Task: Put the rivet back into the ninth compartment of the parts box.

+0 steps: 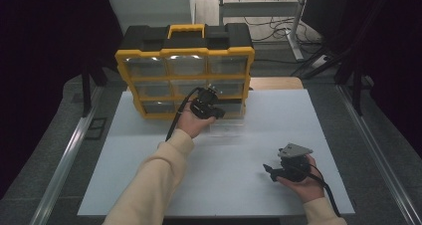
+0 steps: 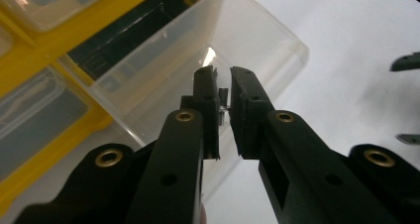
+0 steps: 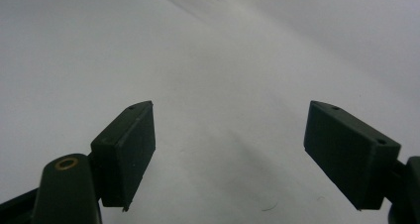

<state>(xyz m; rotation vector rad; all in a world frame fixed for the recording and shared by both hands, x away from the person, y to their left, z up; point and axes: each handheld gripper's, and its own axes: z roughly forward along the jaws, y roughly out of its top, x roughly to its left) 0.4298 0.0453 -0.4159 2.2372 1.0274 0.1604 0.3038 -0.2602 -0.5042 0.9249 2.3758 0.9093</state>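
Note:
A yellow and black organizer (image 1: 185, 51) with clear drawers stands at the back of the white board (image 1: 149, 180). One clear drawer (image 1: 230, 126) is drawn out of its bottom row onto the board. My left gripper (image 1: 218, 113) is at that drawer's front. In the left gripper view its jaws (image 2: 224, 85) stand nearly together, pinching the thin front lip of the clear drawer (image 2: 257, 40), beside the yellow frame (image 2: 29, 60). My right gripper (image 1: 268, 169) rests low at the board's right front, open, with nothing between its pads (image 3: 228, 135).
A wooden surface (image 1: 276, 83) lies behind the board at the right. Metal rails (image 1: 64, 160) run along both sides of the table. A desk frame and cables (image 1: 278, 16) stand farther back. The right gripper's jaw tips (image 2: 406, 63) show at the edge of the left gripper view.

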